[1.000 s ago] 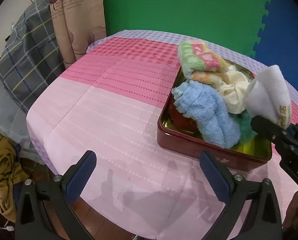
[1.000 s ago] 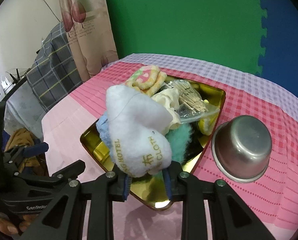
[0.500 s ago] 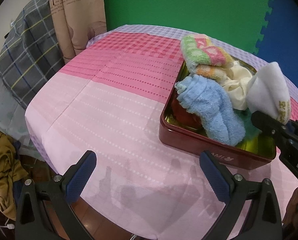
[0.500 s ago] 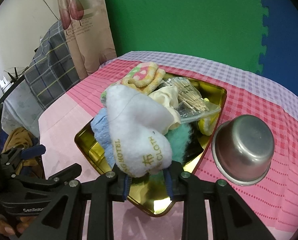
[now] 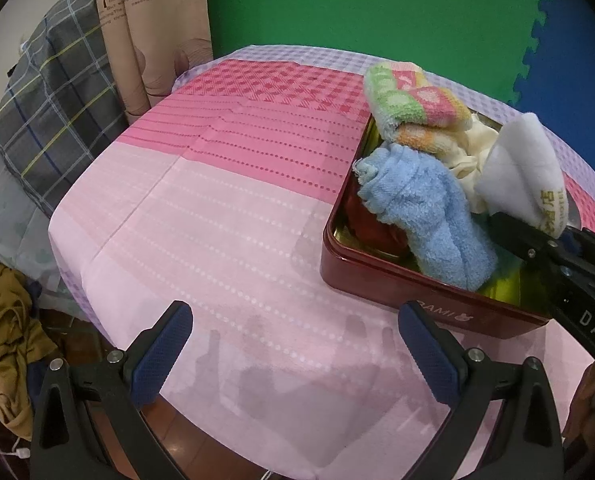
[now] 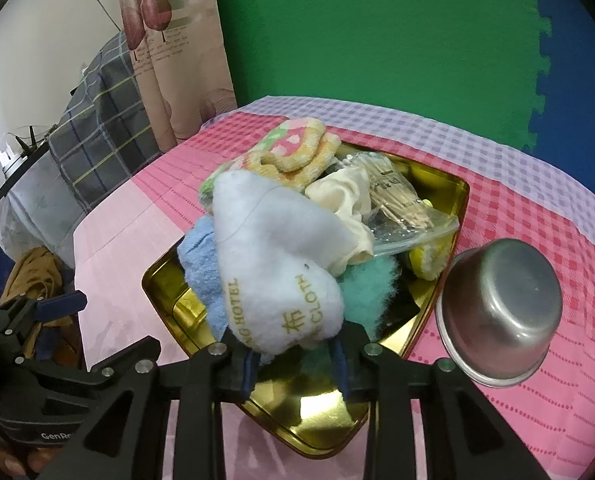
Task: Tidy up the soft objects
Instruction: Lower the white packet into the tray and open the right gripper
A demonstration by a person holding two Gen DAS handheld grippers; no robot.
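Right gripper (image 6: 295, 354): jaws have just been easing apart, white cloth (image 6: 273, 264) between them, contact seemingly loosening. Cloth sits atop the pile in the tin (image 6: 453, 196), steel bowl (image 6: 501, 312) at 3 o'clock. Left gripper (image 5: 293, 340) wide, empty. Sorting largely done; release pending.

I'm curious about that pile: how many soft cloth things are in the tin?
6 visible: white cloth in the right gripper's jaws, blue towel, striped towel, cream cloth, teal fluffy one, yellow one. More may be hidden.
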